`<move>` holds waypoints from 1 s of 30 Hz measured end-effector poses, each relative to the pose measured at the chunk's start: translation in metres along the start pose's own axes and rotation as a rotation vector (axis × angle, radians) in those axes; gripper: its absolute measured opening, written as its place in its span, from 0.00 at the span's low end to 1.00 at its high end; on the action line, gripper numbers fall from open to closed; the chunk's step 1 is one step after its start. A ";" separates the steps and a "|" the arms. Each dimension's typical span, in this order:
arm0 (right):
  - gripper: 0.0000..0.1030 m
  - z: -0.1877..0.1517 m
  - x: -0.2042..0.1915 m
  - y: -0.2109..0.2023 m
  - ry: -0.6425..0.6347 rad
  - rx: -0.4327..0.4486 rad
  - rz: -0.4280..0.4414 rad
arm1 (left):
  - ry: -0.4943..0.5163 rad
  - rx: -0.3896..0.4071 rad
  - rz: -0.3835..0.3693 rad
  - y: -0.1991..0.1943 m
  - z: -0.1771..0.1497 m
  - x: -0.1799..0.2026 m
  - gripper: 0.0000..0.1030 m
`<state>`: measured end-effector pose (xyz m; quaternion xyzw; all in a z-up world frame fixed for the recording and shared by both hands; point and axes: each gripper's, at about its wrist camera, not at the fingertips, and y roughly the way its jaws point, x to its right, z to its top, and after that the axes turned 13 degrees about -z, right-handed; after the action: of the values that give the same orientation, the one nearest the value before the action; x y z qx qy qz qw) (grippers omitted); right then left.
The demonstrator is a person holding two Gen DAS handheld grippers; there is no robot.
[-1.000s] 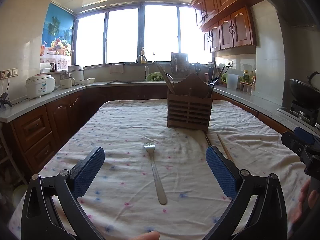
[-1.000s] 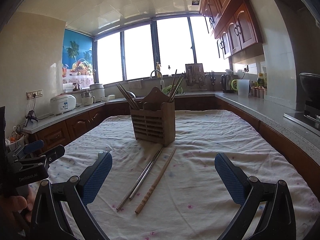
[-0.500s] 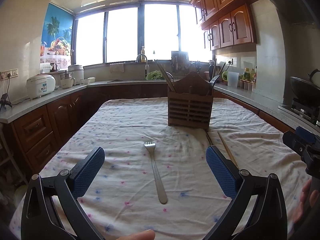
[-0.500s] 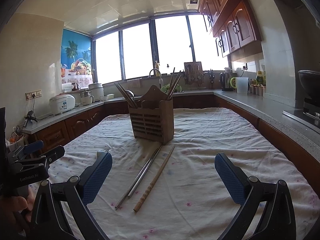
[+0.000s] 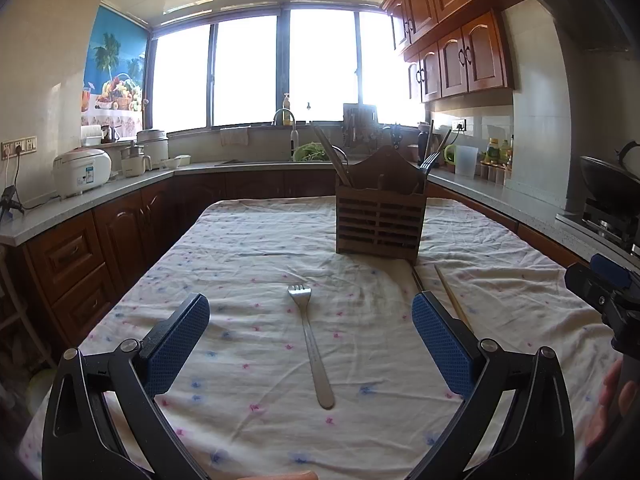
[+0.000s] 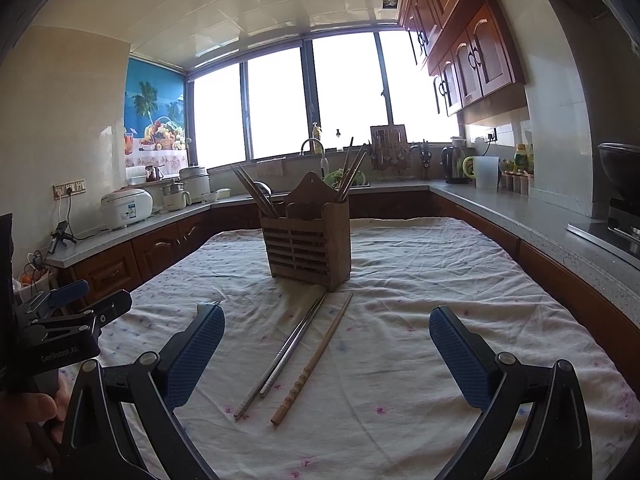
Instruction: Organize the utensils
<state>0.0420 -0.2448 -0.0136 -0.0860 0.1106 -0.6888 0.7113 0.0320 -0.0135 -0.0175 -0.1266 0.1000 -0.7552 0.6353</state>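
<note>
A table draped in a pale flower-print cloth (image 5: 248,248) is filling the middle of the kitchen, with grey countertops (image 6: 500,208) running along its left, far and right sides. On the left countertop a white rice cooker (image 5: 82,172) is sitting near the wall. Toward the far edge of the table, about midway across, a slatted wooden utensil holder (image 5: 380,220) is standing upright, with chopsticks leaning out of its left compartment and a fork's tines and more sticks showing at its right. The left gripper (image 5: 310,336) is hovering above the near edge of the table with its blue-padded jaws spread wide and nothing between them; the right gripper (image 6: 326,344) is hovering likewise, jaws wide apart and empty. A steel fork (image 5: 310,340) is lying flat on the cloth between the left gripper's fingers in that view, tines pointing toward the holder, handle toward the near edge, well apart from the holder. Nearer the holder's front right corner, a pair of metal chopsticks (image 6: 282,354) is lying side by side, touching each other, angled back toward the near edge. Just beside them on the right, a single wooden chopstick (image 6: 314,360) is lying at a similar angle, apart from the metal pair at its near end.
</note>
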 end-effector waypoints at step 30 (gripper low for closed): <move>1.00 0.006 -0.003 -0.002 -0.002 0.015 0.013 | 0.011 0.014 -0.006 -0.001 0.003 0.002 1.00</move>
<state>0.0417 -0.2423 -0.0072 -0.0808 0.1052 -0.6848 0.7166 0.0320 -0.0151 -0.0141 -0.1183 0.0976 -0.7584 0.6335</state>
